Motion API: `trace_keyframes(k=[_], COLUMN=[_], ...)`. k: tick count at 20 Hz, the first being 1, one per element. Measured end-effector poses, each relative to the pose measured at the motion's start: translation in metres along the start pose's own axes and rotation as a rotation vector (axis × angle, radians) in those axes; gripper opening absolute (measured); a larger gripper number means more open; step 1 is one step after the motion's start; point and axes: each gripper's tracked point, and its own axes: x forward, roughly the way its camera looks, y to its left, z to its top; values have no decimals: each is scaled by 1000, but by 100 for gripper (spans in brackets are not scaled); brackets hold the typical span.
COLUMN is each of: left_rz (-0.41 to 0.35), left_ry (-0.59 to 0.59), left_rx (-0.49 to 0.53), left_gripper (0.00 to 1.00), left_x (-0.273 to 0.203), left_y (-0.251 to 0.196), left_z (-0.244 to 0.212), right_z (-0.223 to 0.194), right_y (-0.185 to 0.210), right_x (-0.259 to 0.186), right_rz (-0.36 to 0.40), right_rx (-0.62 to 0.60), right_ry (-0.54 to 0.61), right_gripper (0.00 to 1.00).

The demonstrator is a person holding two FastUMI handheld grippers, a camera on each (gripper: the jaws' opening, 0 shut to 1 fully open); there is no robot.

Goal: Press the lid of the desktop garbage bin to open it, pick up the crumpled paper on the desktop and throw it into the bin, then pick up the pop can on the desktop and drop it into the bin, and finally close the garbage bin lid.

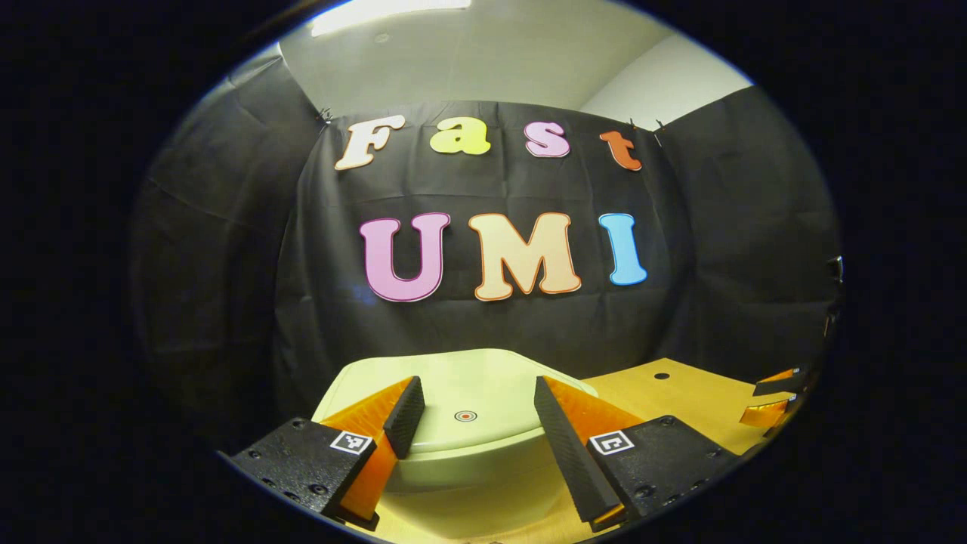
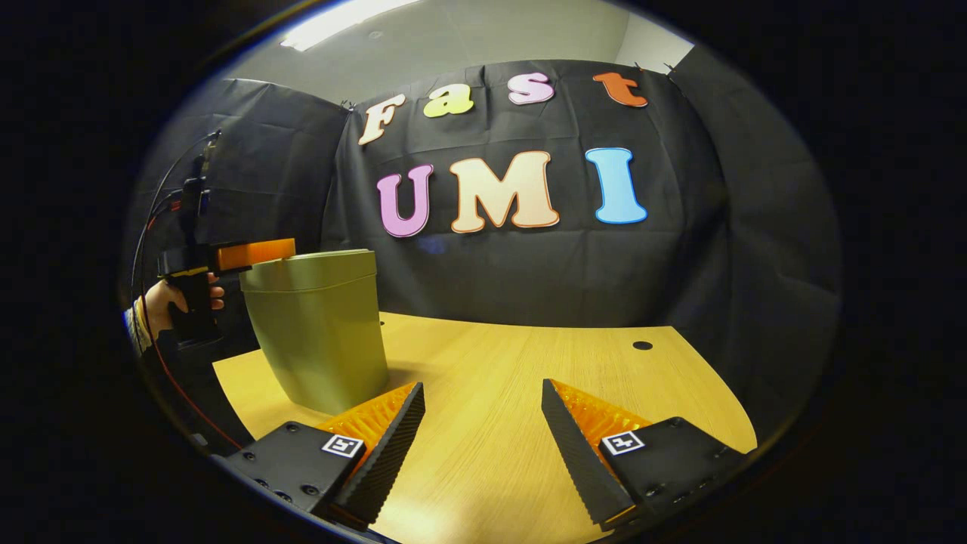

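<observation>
A pale green desktop bin (image 2: 317,340) stands on the left part of the wooden table (image 2: 529,423), its lid (image 1: 483,378) down. The lid carries a small red ring mark (image 1: 465,415). My left gripper (image 1: 476,385) hovers open just above the lid's near edge, its fingers on either side of the mark. In the right gripper view that left gripper (image 2: 253,255) shows beside the bin's top rim, held by a hand (image 2: 162,302). My right gripper (image 2: 482,387) is open over bare table to the right of the bin, with nothing between its fingers; it also shows far right (image 1: 778,393).
The black cloth wall closes the booth behind and on both sides. A small dark hole (image 2: 642,345) sits in the table near its far right. Cables (image 2: 151,227) run up from the left gripper. The table's front edge curves close below my right gripper.
</observation>
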Motion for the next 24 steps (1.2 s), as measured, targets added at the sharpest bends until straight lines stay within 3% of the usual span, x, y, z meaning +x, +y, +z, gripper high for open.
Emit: trace_keyframes(k=[4, 11, 12, 17, 24], left_rz=[-19, -22, -34, -211, -465], left_ry=[-30, -48, -61, -78, -45], left_rx=[5, 19, 28, 65, 75], left_gripper=[86, 92, 87, 88, 92], left_x=[-2, -1, -2, -28, -79], left_y=[-1, 6, 4, -51, -142], left_z=[5, 18, 27, 44, -19], right_z=[4, 10, 11, 9, 3], right_y=[0, -1, -3, -7, 5], right_x=[-5, -8, -6, 0, 13], right_rz=[2, -10, -17, -70, -69], right_rx=[5, -2, -3, -27, -60], right_ry=[-14, -42, -42, -47, -22], right_gripper=[98, 98, 98, 99, 98])
